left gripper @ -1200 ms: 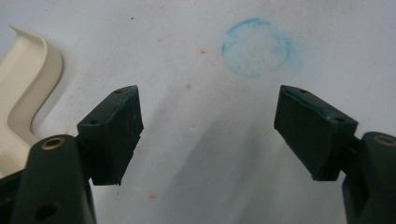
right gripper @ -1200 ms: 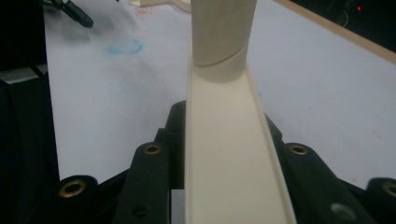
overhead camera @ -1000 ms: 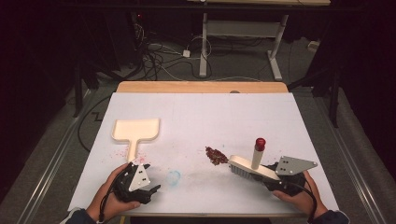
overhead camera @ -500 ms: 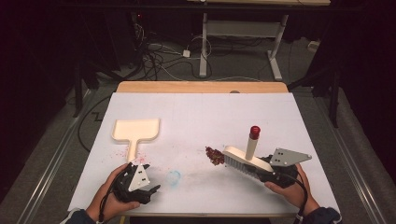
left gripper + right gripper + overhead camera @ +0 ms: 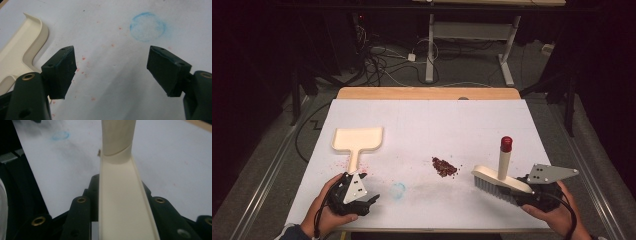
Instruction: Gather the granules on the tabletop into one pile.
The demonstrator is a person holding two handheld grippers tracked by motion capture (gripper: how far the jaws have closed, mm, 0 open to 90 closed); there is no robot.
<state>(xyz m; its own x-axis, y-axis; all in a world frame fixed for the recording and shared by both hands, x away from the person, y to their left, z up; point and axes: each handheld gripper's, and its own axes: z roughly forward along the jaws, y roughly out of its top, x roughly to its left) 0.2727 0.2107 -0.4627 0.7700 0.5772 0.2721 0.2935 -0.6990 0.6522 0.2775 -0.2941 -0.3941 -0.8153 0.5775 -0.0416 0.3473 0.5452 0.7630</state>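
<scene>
White paper (image 5: pixel 427 125) covered your table. Your right gripper (image 5: pixel 532 192) squeezed the brush (image 5: pixel 499 180); its long body ran toward the left, handle up. Your left gripper (image 5: pixel 362 202) stood open, empty.

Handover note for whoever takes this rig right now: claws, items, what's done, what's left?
Right claw: shut on the brush, held right of the crumb pile, bristles apart from it.
Left claw: open, holding nothing, resting near the dustpan handle.
Done: brush picked up; crumbs lie in one pile mid-table.
Left: probably grasp the dustpan, sweep the crumbs into it. The pan looks empty.
</scene>
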